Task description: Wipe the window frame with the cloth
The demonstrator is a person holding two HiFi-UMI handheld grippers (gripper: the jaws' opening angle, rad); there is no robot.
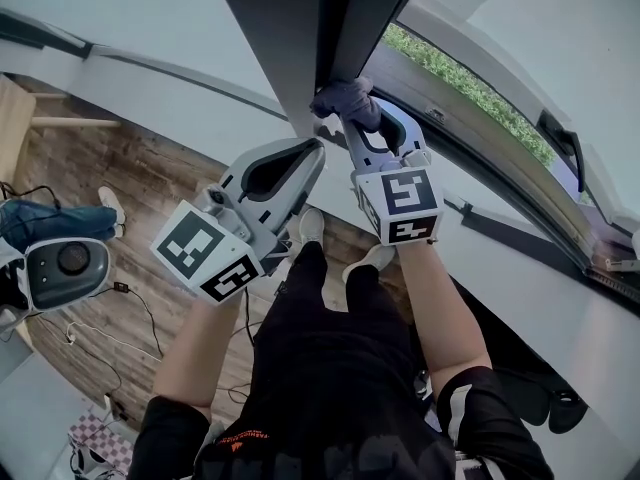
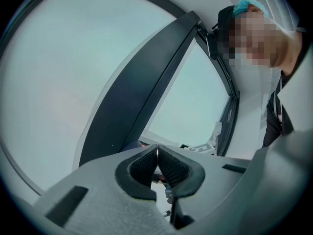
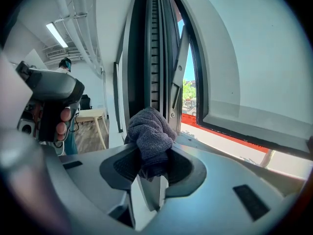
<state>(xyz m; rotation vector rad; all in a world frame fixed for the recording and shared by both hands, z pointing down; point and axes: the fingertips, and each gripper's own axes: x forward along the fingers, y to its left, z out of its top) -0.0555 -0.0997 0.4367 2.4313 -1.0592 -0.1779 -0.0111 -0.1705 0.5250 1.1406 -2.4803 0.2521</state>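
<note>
Office-like workroom: ceiling strip lights (image 3: pixel 57 35), a desk (image 3: pixel 92 115), wood-plank floor (image 1: pixel 130 178).

Right claw (image 3: pixel 150 156) hides lower end of cloth (image 3: pixel 149 129).

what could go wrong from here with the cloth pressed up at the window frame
The right claw pinches just the lower end of the bunched cloth, so dragging it along the window frame could tug it loose. An open gap to the outdoors lies right beside it, so a dropped cloth might fall outside. The left claw, shut and empty, sits close to the frame and could knock it.
</note>
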